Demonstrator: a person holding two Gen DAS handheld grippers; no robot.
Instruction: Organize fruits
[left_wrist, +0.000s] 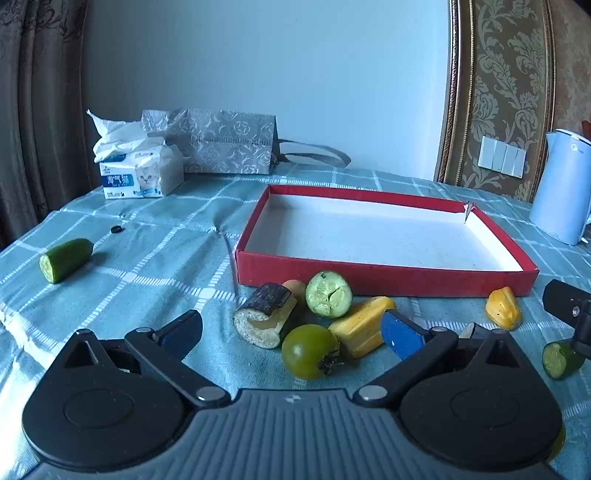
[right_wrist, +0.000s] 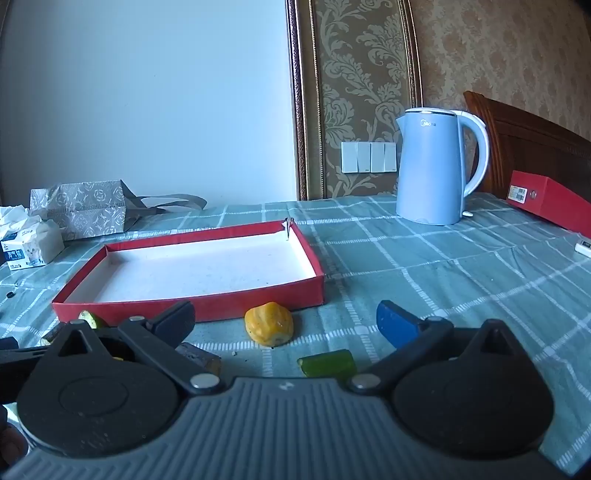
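Here we hold both grippers, left gripper (left_wrist: 291, 334) and right gripper (right_wrist: 286, 323), with jaws spread wide and gripping nothing. At mid-frame the red tray (left_wrist: 384, 275) lies on the counter (left_wrist: 155, 251), fruit pieces clustered just below it, among them a green tomato (left_wrist: 309, 350).

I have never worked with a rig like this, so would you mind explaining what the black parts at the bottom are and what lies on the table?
Each picture comes from a camera mounted on a handheld gripper, looking forward along its two fingers; a person holds one in each hand. The black parts are the gripper bodies.

The left wrist view shows the left gripper, open and holding nothing. Between and just beyond its fingers lie a green tomato, a yellow piece and cucumber pieces, with another cucumber piece far to the left.

The right wrist view shows the right gripper, also open and empty, with a yellow fruit piece ahead.

Both views show an empty red tray on the checked tablecloth, a blue kettle, a tissue pack and a grey bag.
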